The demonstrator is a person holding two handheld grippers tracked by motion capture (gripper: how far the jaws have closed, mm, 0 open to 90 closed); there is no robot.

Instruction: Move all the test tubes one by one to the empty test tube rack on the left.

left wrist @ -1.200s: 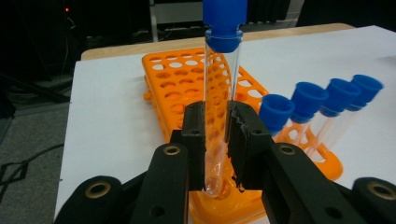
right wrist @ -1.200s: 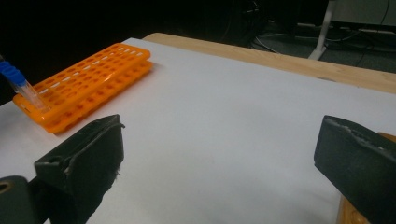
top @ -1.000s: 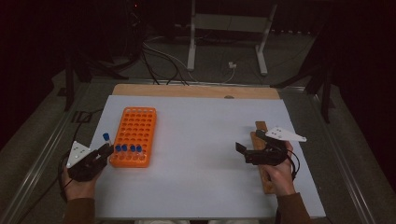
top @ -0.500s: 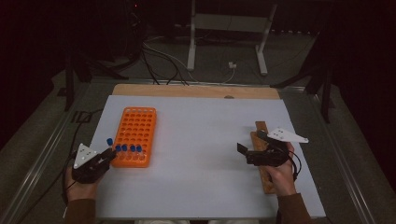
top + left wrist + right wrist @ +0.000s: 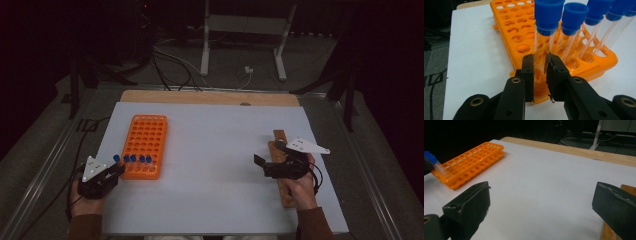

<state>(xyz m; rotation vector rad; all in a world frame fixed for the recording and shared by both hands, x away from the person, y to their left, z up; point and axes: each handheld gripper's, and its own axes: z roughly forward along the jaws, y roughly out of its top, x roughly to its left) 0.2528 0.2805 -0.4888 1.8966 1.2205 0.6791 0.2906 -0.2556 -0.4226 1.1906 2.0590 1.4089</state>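
1. The left gripper (image 5: 539, 72) has its fingers clamped on the clear lower body of a blue-capped test tube (image 5: 545, 37), at the near left corner of the orange tube rack (image 5: 145, 145)
2. That tube leans out over the rack's near edge; I cannot tell whether its foot sits in a hole or has just cleared one
3. A few more blue-capped tubes (image 5: 137, 158) stand in the rack's near row; the other holes look empty
4. My guess is the job is at an early stage: one tube in hand, the rest of the row untouched
5. The right gripper (image 5: 265, 166) waits well apart over the white worktop (image 5: 215, 165), fingers wide apart and holding nothing, beside a wooden strip (image 5: 280, 145)
6. I can read no label, brand or writing on tubes, rack or grippers
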